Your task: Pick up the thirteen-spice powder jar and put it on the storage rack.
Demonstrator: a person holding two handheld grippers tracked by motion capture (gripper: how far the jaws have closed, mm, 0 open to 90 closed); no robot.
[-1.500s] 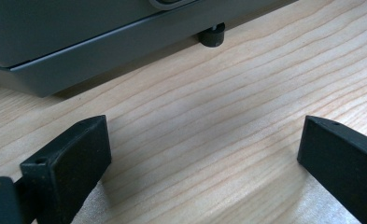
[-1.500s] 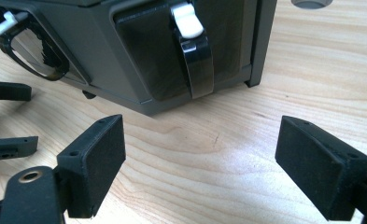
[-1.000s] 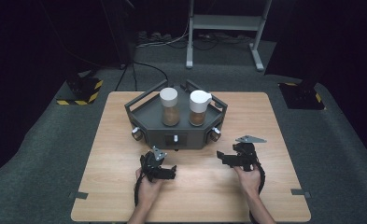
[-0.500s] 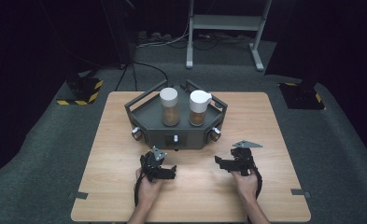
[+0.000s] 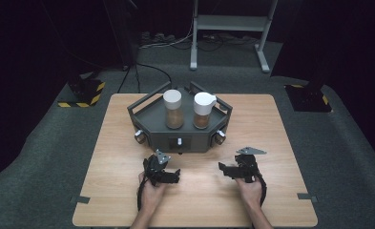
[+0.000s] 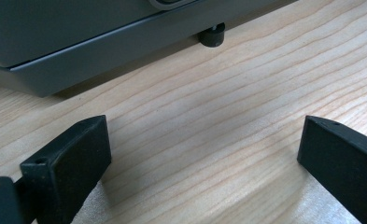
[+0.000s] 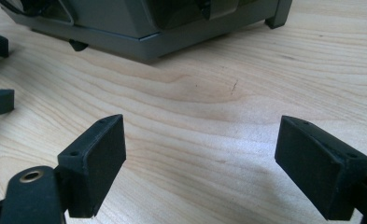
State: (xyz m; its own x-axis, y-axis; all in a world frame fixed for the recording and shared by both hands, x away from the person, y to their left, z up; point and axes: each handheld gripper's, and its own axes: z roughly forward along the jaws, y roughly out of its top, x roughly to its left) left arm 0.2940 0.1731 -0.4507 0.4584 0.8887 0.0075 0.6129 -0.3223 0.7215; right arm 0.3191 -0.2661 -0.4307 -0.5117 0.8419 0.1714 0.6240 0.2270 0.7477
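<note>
The 2 jars stand upright side by side in a dark grey tray (image 5: 149,125) near the far edge of the bench (image 5: 290,157), about midway between its left and right edges. The left jar (image 5: 173,110) has a flat white lid; the right jar (image 5: 203,110) has a white lid with a small lip or spout toward the right. Both look like clear cylinders partly filled with brown powder or granules, so they are probably light, rigid and smooth-walled, and could slip or tip if pinched high. The straight body below the lid seems the safest place to hold.

The tray is an angular, stiff, matte body with raised rails, round knobs at its front corners and small rubber feet (image 6: 212,36). It likely weighs more than the jars.

The left tool (image 5: 171,176) and right tool (image 5: 227,171) rest low near the front edge, well apart from the jars. Each has its jaws spread wide and holds nothing. The bench is pale wood with clear grain.
</note>
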